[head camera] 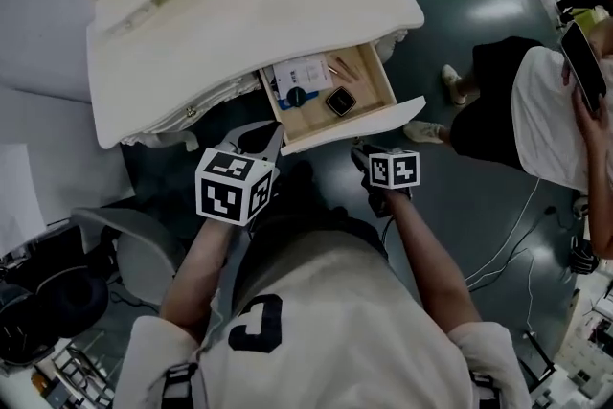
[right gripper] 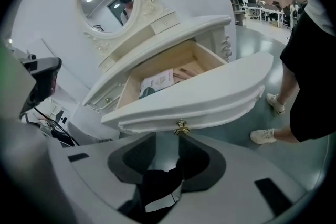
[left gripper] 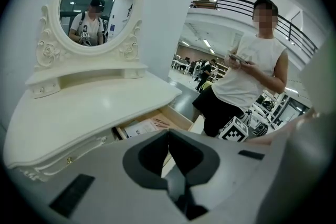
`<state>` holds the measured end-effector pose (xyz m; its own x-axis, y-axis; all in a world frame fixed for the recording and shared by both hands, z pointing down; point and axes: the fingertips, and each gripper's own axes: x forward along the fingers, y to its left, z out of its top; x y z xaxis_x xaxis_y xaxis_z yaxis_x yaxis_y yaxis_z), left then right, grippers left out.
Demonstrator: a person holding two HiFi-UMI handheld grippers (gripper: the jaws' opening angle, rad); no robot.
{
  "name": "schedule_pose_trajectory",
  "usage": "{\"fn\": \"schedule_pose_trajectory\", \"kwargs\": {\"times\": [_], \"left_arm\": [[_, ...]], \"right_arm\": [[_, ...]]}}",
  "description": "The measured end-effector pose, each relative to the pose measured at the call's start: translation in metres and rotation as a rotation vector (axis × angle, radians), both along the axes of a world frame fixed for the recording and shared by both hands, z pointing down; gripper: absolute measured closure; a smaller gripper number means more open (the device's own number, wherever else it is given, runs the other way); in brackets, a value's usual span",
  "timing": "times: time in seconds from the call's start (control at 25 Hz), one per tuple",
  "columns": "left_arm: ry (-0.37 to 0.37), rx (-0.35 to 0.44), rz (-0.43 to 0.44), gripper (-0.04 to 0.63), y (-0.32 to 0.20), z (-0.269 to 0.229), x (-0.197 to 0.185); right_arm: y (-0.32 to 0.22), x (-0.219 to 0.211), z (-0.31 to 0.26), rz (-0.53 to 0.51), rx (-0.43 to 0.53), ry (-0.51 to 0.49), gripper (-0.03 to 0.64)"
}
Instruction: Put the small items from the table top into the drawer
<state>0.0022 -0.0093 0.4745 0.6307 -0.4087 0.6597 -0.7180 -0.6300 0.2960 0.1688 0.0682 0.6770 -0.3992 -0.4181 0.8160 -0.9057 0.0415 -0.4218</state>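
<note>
Stowing seems done; drawer (head camera: 359, 123) open. Right claw (right gripper: 167, 139) released just under knob (right gripper: 181, 127), left claw (left gripper: 168, 134) clenched empty. Next: push shut.

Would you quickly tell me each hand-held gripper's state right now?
Left hand-held gripper: closed, holding nothing.
Right hand-held gripper: open, holding nothing.

Left tongs (left gripper: 168, 132) pinched together, right tongs (right gripper: 167, 139) parted and empty, both angled downward.
</note>
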Motion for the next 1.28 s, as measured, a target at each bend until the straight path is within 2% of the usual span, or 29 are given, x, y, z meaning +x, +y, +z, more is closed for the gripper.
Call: {"fn": "schedule_pose_trajectory", "kwargs": {"times": [0.24, 0.48, 0.64, 0.92, 1.28], "left_arm": [[-0.016, -0.018, 0.004, 0.538, -0.005, 0.003, -0.006], [-0.038, -0.049, 0.012, 0.538, -0.009, 0.011, -0.009], [-0.049, -0.05, 0.019, 0.538, -0.015, 0.012, -0.009], [-0.042, -0.049, 0.031, 0.538, -0.027, 0.011, 0.001], [-0.043, -0.072, 0.019, 0.538, -0.006, 0.008, -0.005]], "right_arm": [[0.0, 0.0, 0.028, -0.037, -0.062, 0.056, 0.48], [-0.008, 0.008, 0.037, -0.009, -0.077, 0.094, 0.48], [-0.017, 0.005, 0.039, 0.01, -0.068, 0.066, 0.479], [-0.03, 0.014, 0.039, -0.001, -0.084, 0.08, 0.48], [-0.033, 0.009, 0.036, 0.011, -0.061, 0.083, 0.48]]}}
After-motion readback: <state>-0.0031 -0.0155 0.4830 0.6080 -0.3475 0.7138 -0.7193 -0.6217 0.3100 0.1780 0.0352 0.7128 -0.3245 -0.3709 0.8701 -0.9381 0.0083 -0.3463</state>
